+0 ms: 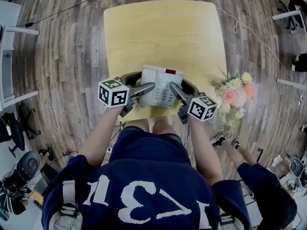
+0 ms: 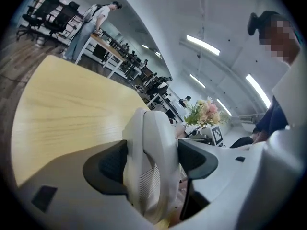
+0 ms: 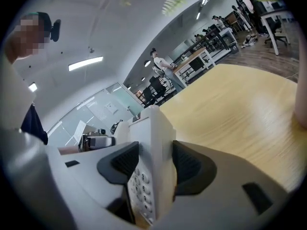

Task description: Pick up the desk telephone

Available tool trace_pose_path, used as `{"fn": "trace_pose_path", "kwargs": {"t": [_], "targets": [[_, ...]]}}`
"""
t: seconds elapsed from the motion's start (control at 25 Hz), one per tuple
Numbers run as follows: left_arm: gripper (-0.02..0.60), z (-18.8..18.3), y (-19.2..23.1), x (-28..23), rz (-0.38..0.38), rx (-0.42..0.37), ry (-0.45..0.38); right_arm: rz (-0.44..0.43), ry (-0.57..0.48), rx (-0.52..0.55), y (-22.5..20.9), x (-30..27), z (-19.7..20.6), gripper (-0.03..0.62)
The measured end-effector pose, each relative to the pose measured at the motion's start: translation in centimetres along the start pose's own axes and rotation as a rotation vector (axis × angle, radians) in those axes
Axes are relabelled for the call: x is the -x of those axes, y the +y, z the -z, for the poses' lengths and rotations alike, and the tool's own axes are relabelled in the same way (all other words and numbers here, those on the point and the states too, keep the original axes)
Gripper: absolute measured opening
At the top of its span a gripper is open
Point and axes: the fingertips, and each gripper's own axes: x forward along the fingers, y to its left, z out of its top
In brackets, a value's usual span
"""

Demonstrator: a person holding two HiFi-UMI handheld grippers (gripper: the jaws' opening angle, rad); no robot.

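Observation:
The white desk telephone (image 1: 160, 87), with a grey keypad and a small dark red display, is at the near edge of the yellow table (image 1: 163, 32), between my two grippers. My left gripper (image 1: 149, 86) is shut on its left side. In the left gripper view both dark pads press on the handset side of the telephone (image 2: 148, 128), and the left gripper (image 2: 152, 159) grips it edge on. My right gripper (image 1: 173, 87) is shut on the right side. In the right gripper view the telephone (image 3: 151, 128), keypad showing, is clamped in the right gripper (image 3: 156, 166).
A bunch of pink and white flowers (image 1: 235, 92) stands at the table's right near corner, close to my right gripper. A second person (image 1: 264, 186) sits at the lower right. Office chairs (image 1: 19, 128) stand at the left, and a cable (image 1: 235, 25) runs across the wooden floor.

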Motion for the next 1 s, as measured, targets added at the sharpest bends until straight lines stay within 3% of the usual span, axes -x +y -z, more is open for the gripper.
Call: {"fn": "trace_pose_path", "kwargs": {"t": [0.2, 0.44, 0.8, 1.0], "targets": [[0.334, -4.0, -1.9, 2.9, -0.011, -0.135, -0.073, -0.022, -0.083, 0.062, 3.5, 0.0, -3.0, 0.229], [0.334, -9.3, -4.7, 6.5, -0.009, -0.261, -0.195, -0.049, -0.192, 0.215, 8.4, 0.4, -8.5, 0.229], [0.334, -16.2, -10.2, 9.8, 0.018, -0.351, -0.371, -0.08, -0.344, 0.354, 14.0, 3.2, -16.4, 0.229], [0.334, -18.4, -13.1, 11.1, 0.023, -0.417, -0.408, -0.108, -0.42, 0.407, 16.5, 5.0, -18.9, 0.229]]}}
